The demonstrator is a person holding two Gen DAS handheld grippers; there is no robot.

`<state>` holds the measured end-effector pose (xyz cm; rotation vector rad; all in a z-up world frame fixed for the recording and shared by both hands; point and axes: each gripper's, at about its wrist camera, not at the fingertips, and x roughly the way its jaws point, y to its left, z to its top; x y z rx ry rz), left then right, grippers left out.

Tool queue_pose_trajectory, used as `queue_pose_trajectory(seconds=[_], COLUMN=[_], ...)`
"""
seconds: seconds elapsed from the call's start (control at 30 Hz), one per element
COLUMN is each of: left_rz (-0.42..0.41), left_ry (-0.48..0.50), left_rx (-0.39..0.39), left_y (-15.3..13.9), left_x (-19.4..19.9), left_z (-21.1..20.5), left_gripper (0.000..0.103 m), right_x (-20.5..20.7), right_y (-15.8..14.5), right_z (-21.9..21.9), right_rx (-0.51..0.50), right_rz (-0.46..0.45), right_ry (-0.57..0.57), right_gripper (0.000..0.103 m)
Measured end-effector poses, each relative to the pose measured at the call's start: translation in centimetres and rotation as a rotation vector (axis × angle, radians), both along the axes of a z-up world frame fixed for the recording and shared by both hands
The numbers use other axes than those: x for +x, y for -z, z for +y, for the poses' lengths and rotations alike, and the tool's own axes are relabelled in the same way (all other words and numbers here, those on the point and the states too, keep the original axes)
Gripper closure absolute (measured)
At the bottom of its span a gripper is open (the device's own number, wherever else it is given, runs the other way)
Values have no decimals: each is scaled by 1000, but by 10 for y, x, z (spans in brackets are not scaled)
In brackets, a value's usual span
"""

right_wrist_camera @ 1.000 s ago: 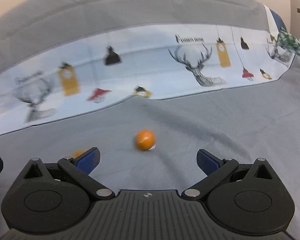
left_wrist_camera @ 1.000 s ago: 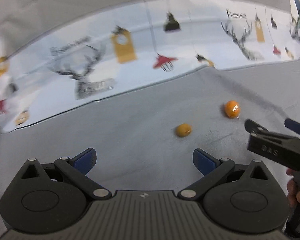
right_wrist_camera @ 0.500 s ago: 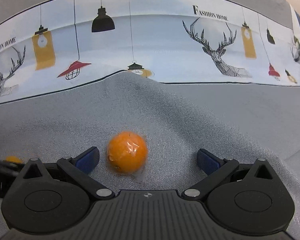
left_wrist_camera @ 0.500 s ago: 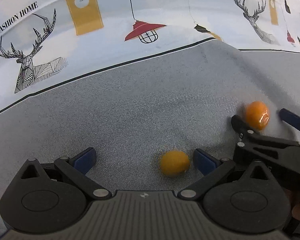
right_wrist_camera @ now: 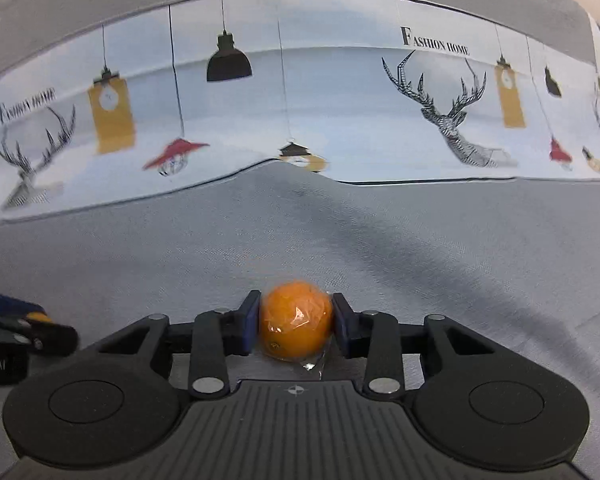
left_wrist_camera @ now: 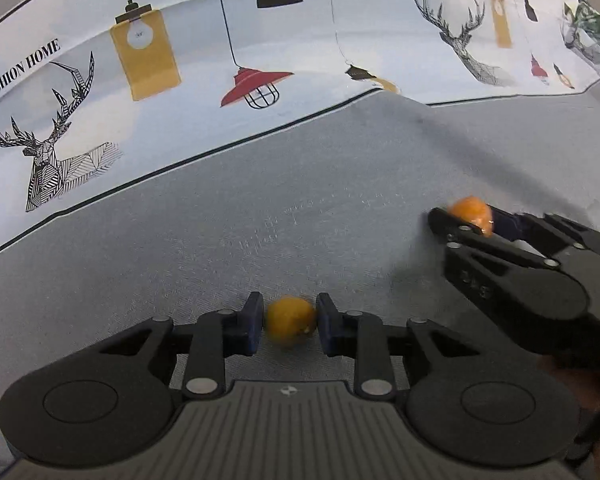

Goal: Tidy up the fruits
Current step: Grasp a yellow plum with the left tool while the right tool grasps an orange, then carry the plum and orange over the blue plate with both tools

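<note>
Left tool is clamped on a small yellow-orange fruit, low over the grey cloth. Right tool is closing w/ pads against a plastic-wrapped orange on the same cloth. Behind, a printed fabric panel w/ deer heads & hanging lamps reads "FASHION HOME". Right tool's body shows blurred lettering, unreadable.

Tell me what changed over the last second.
Both grippers came down with jaws wide. The left gripper closed on the small yellow-orange fruit; the right gripper is closing on the plastic-wrapped orange fruit, pads touching it. The grey cloth and deer-print fabric stayed put.
</note>
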<state>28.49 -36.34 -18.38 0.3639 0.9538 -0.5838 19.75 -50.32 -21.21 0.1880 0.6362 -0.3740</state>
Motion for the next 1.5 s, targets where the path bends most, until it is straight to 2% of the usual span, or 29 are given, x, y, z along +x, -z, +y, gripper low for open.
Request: queue_pose_trajectory(seconds=[0.17,0.33,0.57,0.8,0.93,1.03,1.27,1.5], left_rz=[14,27,4,-15,21,-5,-64,-74], left_ry=[-49,-113,-177,-252,-324,-366,-437,-466], left_rx=[21,55,90,105,66,49,13,-33], left_y=[-9,-41,-107,-162,-186,-201,-215,-214], left_x=[-5,-26,-89,-164,-201,-229,-281,-311], left_z=[11,37,102,196,253,290,353,385], left_gripper=[72,72,72,72,72,72,72,72], right_x=[-1,-16,-80,-174,-212,-236,-275,-303], right_y=[1,-9,-78,-148,-176,-197,-229,-242], right_z=[1,-2,24,109,157,192,267,313], right_rx=[-14,-2,102,194,256,280,243,151], right_rz=[-16,-25,-97,-102,-71,-63,-74,-66], right_ry=[10,78,85,-107,-214,-299,-477,-577], right_gripper=[65,65,64,64,64,64,64,64])
